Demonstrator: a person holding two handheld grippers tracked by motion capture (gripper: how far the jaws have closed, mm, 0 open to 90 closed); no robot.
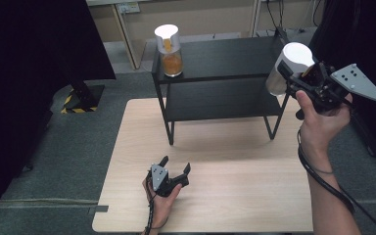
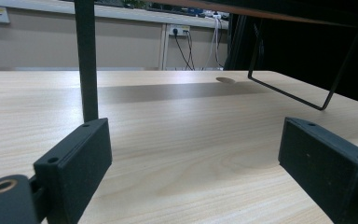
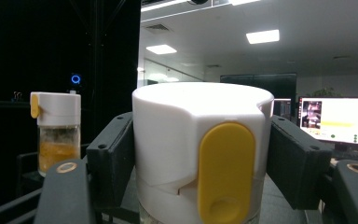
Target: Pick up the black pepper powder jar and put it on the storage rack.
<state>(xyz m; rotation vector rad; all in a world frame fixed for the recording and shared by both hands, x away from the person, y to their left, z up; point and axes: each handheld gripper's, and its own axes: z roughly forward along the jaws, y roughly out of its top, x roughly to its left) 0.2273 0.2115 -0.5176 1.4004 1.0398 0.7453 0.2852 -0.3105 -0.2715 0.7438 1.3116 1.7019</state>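
**Operator A:** Report the right gripper (image 1: 293,78).

**Operator B:** It is raised at the right end of the black shelf unit (image 1: 215,58), above table level. Its jaws are clamped on a jar with a white lid (image 1: 289,66). In the right gripper view the two black pads press the white lid (image 3: 200,140) from both sides. A yellow oval tab (image 3: 226,172) on the lid faces the camera. In the high view the jar tilts, with its lid toward the shelf unit.

**Operator A:** Is the jar in contact with the shelf?

**Operator B:** That cannot be told. In the high view the jar overlaps the right end of the top shelf; a gap or a contact is not resolvable.

**Operator A:** Report the left gripper (image 1: 176,169).

**Operator B:** It lies low over the wooden table (image 1: 235,196), near the front edge, held in the left hand (image 1: 160,200). Its jaws stand wide apart with nothing between them. The left gripper view shows bare table top between the pads, with a shelf leg (image 2: 86,60) beyond the left pad.

**Operator A:** Other items?

**Operator B:** A second jar (image 1: 169,49) stands upright at the left end of the top shelf. It has the same white lid and holds orange contents. It is well apart from both grippers. The right gripper view shows it to the left of the held jar.
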